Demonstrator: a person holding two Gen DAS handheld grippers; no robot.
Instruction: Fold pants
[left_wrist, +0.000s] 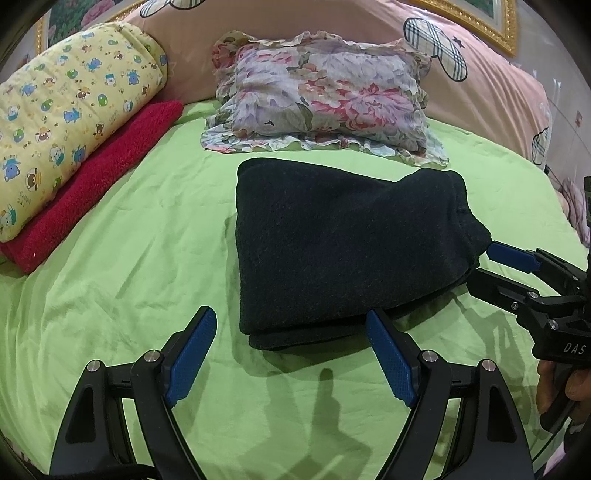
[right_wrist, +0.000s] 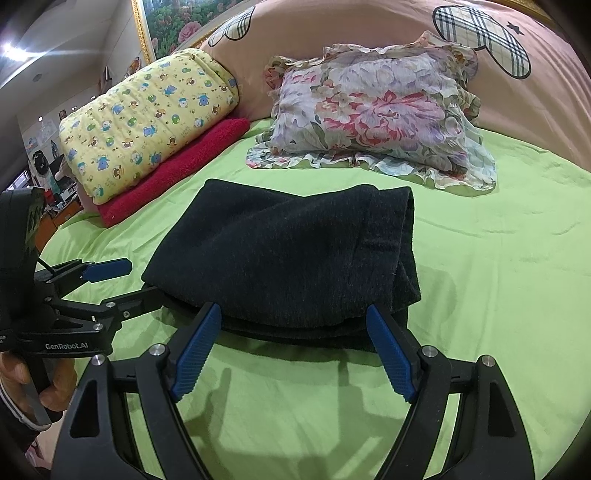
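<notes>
While folded into a thick dark bundle, black pants (left_wrist: 343, 251) in the middle of the green bed sheet (left_wrist: 147, 258), layers stacked, near edge facing both cameras. Left gripper (left_wrist: 291, 354) spread wide, holding nothing, its right blue pad (left_wrist: 391, 362) just at the bundle's near corner, the other over bare sheet. Right gripper (right_wrist: 295, 350) likewise wide apart and empty, both pads at the near hem of the pants. Behind the pants, close by: a floral ruffled pillow (left_wrist: 325, 96). Off to the left, well apart: a yellow cartoon-print quilt (left_wrist: 74, 110) stacked on a red towel (left_wrist: 99, 184). Along the back: a pink duvet (right_wrist: 351, 26) with plaid patches.
</notes>
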